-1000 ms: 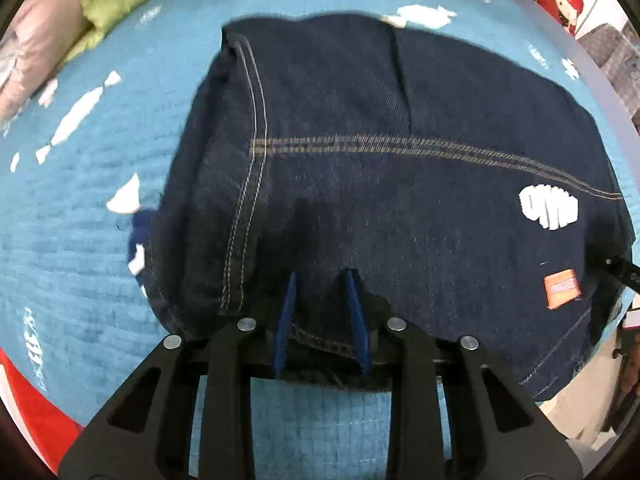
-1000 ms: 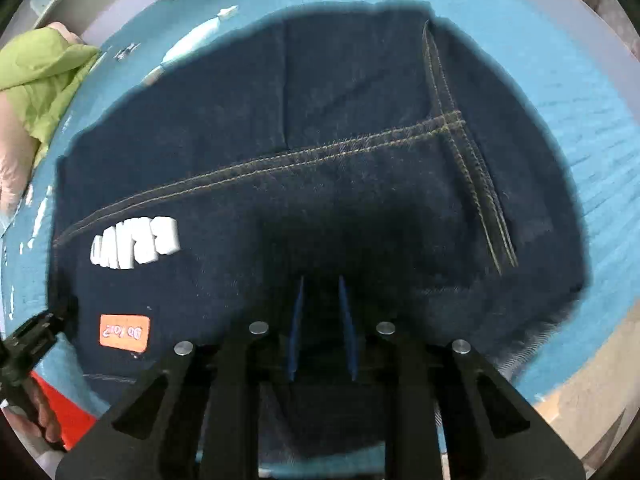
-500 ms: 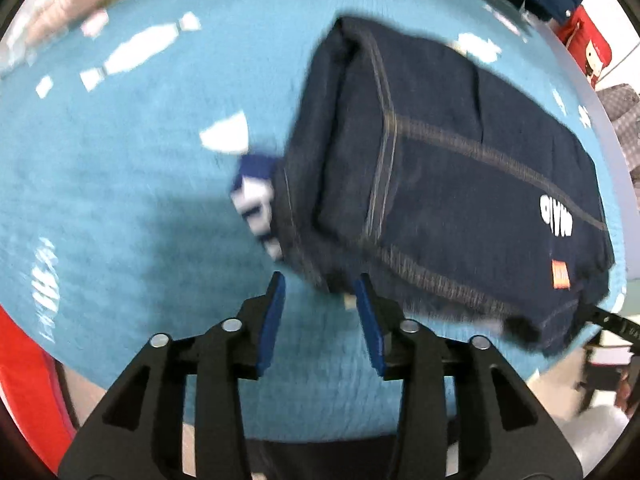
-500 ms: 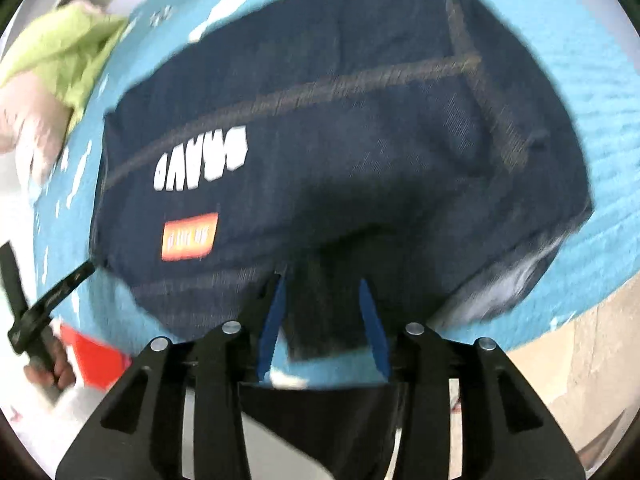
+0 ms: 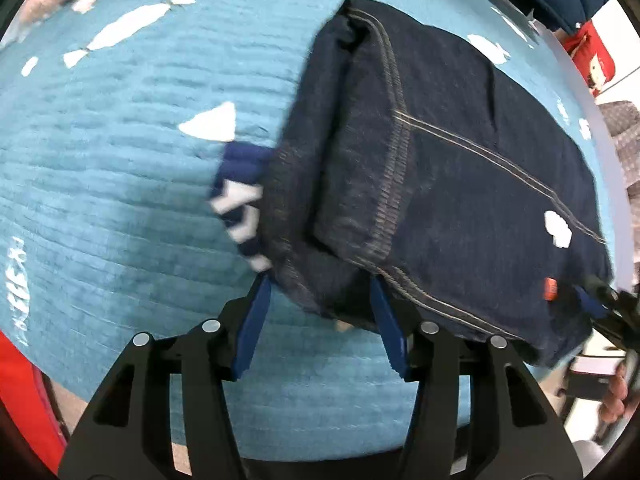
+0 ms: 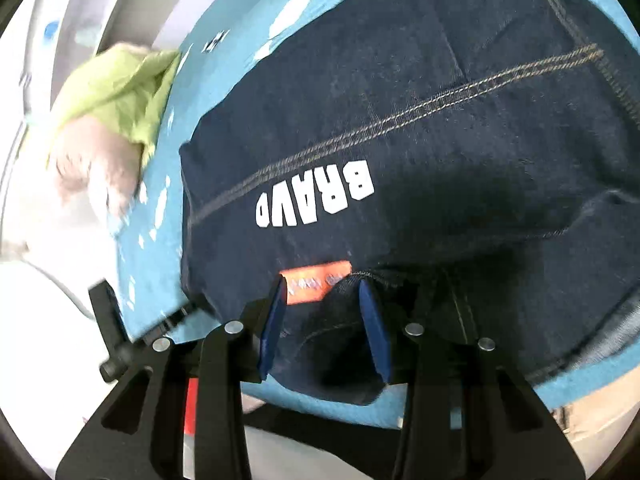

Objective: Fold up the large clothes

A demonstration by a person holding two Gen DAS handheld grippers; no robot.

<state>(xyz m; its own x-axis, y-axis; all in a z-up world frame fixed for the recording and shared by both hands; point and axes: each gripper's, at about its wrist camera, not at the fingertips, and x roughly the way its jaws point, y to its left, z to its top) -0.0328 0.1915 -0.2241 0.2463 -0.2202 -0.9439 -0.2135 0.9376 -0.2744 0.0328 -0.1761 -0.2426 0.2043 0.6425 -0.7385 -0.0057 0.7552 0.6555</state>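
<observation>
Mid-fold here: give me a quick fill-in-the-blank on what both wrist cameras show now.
1. The folded dark denim garment lies on a ____ blanket.
2. The white letters on the denim spell ____.
3. The small patch just ahead of the right gripper is ____.

Missing words: blue; BRAVO; orange

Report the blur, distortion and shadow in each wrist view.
Left wrist: fisheye bulges the blue cover; the folded denim edges are slightly smeared. Right wrist: the green cloth is motion-blurred, the BRAVO print is sharp, with dark shadow on the denim beside it.
</observation>
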